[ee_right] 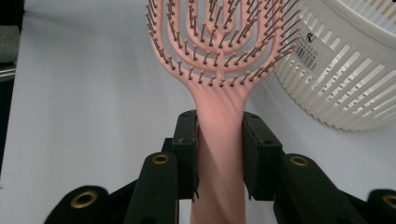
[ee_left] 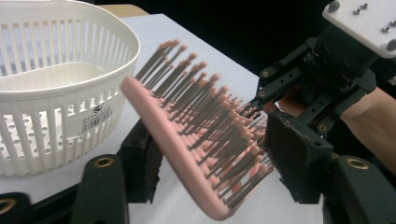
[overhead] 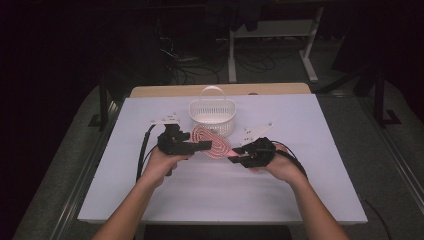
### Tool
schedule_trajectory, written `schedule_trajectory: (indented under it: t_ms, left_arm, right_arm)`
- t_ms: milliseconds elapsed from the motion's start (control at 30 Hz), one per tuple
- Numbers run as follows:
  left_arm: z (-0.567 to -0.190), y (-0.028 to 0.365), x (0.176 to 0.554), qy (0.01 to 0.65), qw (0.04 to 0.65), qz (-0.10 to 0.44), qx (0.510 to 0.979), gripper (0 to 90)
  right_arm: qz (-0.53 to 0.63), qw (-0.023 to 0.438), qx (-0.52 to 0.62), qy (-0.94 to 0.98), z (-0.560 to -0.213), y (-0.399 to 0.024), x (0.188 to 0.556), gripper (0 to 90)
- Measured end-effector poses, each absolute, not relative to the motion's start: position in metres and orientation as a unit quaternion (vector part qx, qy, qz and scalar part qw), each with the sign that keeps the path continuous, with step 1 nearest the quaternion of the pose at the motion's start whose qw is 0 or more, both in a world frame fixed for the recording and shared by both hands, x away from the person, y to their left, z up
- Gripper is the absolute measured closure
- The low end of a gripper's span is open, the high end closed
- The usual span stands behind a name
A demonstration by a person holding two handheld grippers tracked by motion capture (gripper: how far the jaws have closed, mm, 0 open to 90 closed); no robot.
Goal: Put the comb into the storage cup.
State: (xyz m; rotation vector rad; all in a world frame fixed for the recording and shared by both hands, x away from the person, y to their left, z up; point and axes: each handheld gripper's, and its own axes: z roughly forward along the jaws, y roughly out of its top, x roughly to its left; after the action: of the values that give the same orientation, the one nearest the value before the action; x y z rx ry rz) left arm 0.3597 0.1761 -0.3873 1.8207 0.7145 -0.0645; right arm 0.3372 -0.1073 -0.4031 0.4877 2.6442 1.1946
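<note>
Item: pink hairbrush (overhead: 211, 142), held off the counter (overhead: 280, 195) between two hand-held grippers, just in front of a white slatted basket (overhead: 212, 116).

Right hand-held gripper (ee_right: 219, 154): jaws pressed onto the handle from both sides, close under the neck, the brush head straight ahead of it, bristles facing its camera. This looks like the carrying grip; the handle is the narrowest solid part and gives flat contact.

Left hand-held gripper (ee_left: 212, 165): jaws spread either side of the brush head, one behind the pink back, the other against the bristle tips. Whether they bear on it I cannot tell. The placing suggests steadying, or a pass from one side to the other, with the basket just beyond it as a likely destination.

Appearance: oval vented head of curved pink ribs with open gaps; thin dark bristles (ee_left: 196, 98) with rounded pink tips; smooth, slightly twisted handle. Basket carries a barcode label (ee_left: 95, 119) and a hoop handle, and appears empty.
</note>
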Motion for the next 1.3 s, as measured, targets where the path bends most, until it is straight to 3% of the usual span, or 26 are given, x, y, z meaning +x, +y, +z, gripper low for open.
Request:
schedule_trajectory:
  t_ms: [1033, 1100, 1133, 1300]
  left_arm:
    - [-0.383, 0.181, 0.360, 0.320, 0.567, -0.029, 0.758, 56.7]
    - [-0.382, 0.181, 0.359, 0.317, 0.572, -0.030, 0.756, 58.8]
    - [-0.381, 0.181, 0.358, 0.313, 0.579, -0.033, 0.752, 64.4]
    - [-0.378, 0.181, 0.357, 0.309, 0.581, -0.025, 0.752, 65.0]
  right_arm:
    - [0.377, 0.139, 0.170, 0.900, -0.418, -0.083, 0.335, 68.0]
    - [0.379, 0.142, 0.171, 0.898, -0.419, -0.082, 0.335, 68.0]
    - [0.379, 0.144, 0.171, 0.898, -0.419, -0.081, 0.336, 68.3]
    - [0.385, 0.145, 0.172, 0.895, -0.418, -0.080, 0.336, 68.5]
